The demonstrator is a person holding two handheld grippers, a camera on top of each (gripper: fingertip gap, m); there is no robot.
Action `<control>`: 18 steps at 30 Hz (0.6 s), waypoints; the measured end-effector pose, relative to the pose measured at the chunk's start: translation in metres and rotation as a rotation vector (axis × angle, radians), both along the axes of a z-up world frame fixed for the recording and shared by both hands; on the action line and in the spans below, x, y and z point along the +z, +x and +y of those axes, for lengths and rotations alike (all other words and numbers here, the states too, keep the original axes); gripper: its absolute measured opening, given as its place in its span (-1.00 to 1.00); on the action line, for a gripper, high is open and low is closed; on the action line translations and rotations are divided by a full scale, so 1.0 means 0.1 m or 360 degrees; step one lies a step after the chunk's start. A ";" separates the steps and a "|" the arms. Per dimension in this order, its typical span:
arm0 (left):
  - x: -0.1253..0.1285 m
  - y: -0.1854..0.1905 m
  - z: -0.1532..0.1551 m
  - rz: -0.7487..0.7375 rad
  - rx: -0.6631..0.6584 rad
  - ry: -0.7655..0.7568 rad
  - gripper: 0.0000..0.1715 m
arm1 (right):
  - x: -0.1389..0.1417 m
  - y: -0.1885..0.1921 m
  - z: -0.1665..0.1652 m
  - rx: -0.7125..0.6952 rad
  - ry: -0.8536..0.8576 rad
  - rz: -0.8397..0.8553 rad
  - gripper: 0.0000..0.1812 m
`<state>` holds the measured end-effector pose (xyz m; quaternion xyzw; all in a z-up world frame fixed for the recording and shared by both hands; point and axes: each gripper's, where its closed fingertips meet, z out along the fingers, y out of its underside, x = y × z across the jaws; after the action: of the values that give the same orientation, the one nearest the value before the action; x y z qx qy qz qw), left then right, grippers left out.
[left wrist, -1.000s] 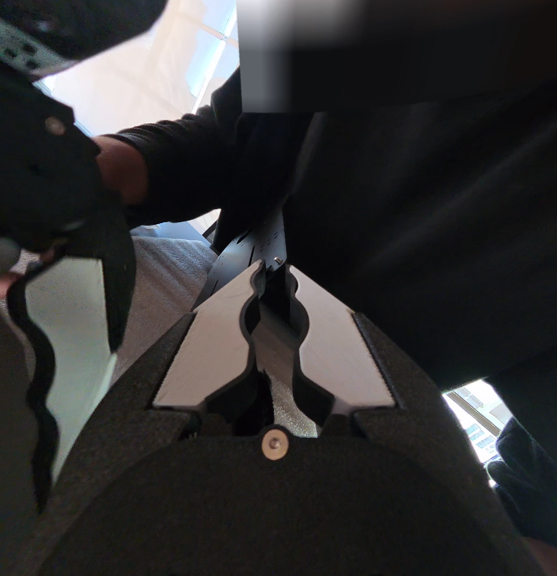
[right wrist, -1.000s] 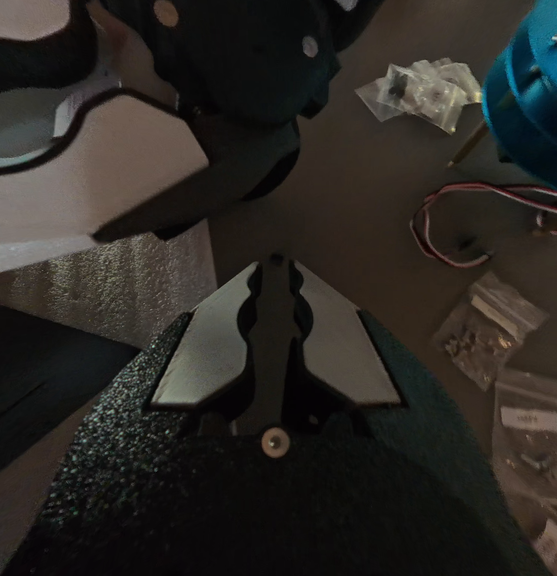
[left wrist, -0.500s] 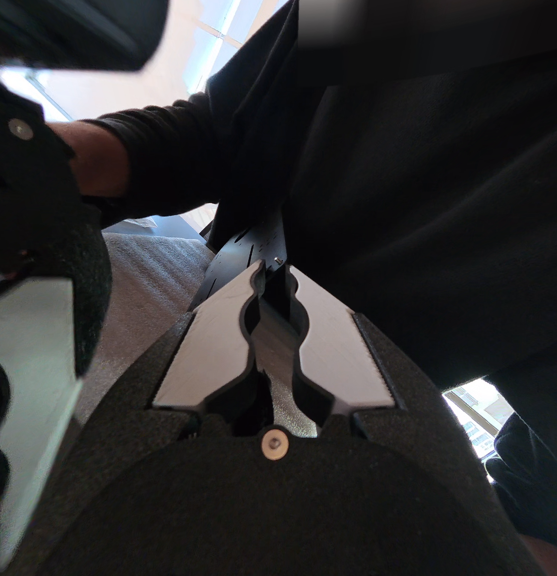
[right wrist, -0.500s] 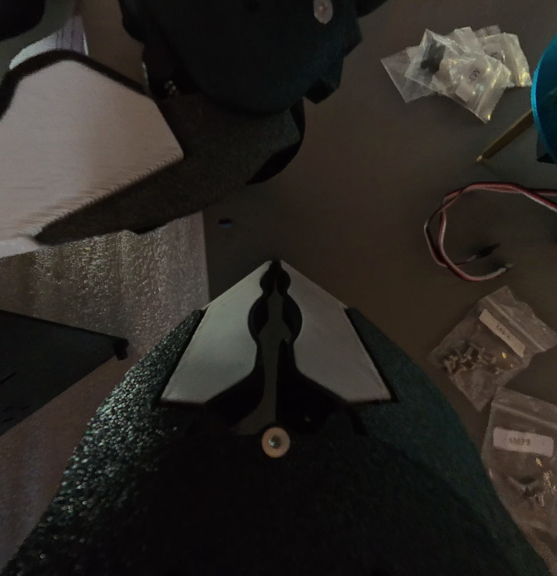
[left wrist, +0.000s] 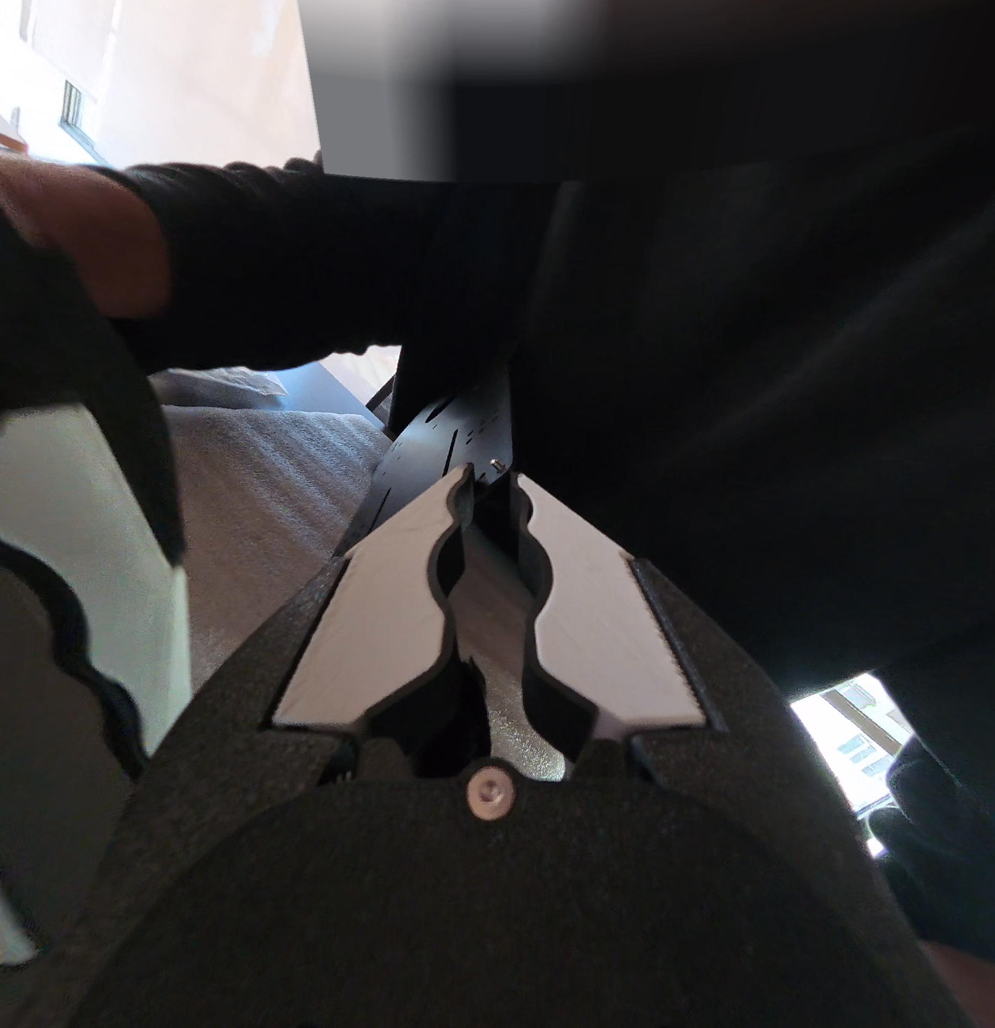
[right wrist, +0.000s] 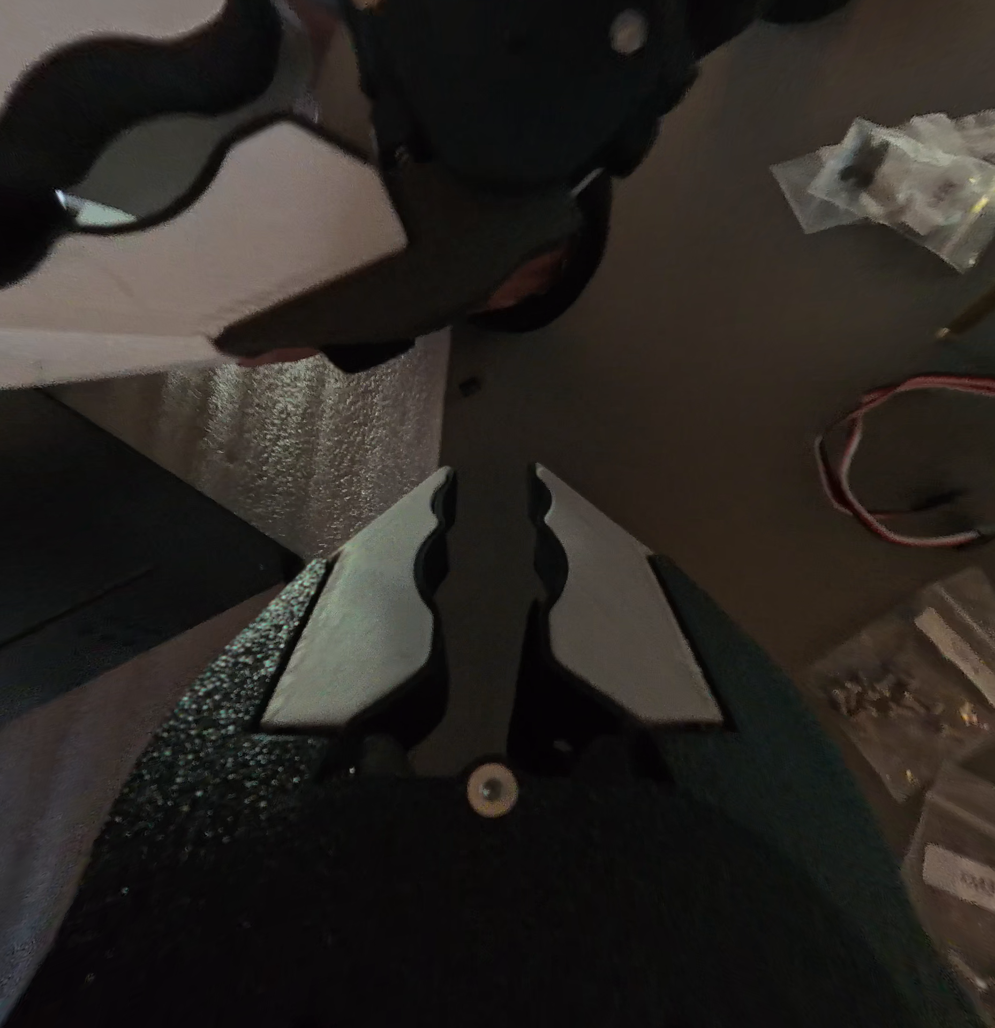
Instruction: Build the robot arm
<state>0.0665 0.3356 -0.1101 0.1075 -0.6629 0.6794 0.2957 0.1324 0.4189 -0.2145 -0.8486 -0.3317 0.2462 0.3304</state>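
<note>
On the dark table (right wrist: 679, 389) with foam sheet (right wrist: 317, 445), your left gripper (left wrist: 492, 478) clamps the black plate (left wrist: 456, 439); keep it steady while your right gripper (right wrist: 494, 478) hovers half open, empty.

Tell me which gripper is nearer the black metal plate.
Left. The left gripper is shut on the black metal plate's edge. The right gripper hangs open over the dark tabletop, empty, with the plate off to its left.
</note>
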 end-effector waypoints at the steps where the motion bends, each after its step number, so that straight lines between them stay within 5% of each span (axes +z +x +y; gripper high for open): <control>1: 0.00 0.00 0.00 -0.0001 0.0000 0.0002 -0.88 | -0.04 -0.03 0.00 0.0027 0.0018 -0.0029 -0.75; 6: 0.00 0.02 0.00 0.0012 0.0003 -0.0013 -0.88 | -0.10 -0.05 0.06 0.0034 -0.0027 -0.0068 -0.76; 11: 0.00 0.02 0.00 0.0002 0.0004 -0.0005 -0.88 | 0.27 0.01 0.10 -0.0056 0.0078 0.0163 -0.81; 18: 0.00 0.00 0.00 -0.0005 0.0002 -0.0001 -0.88 | -0.07 -0.32 0.15 0.0200 -0.0025 0.0048 -0.74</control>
<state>0.0670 0.3356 -0.1101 0.1069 -0.6632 0.6799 0.2941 0.1006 0.4342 -0.2218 -0.8249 -0.3773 0.2819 0.3125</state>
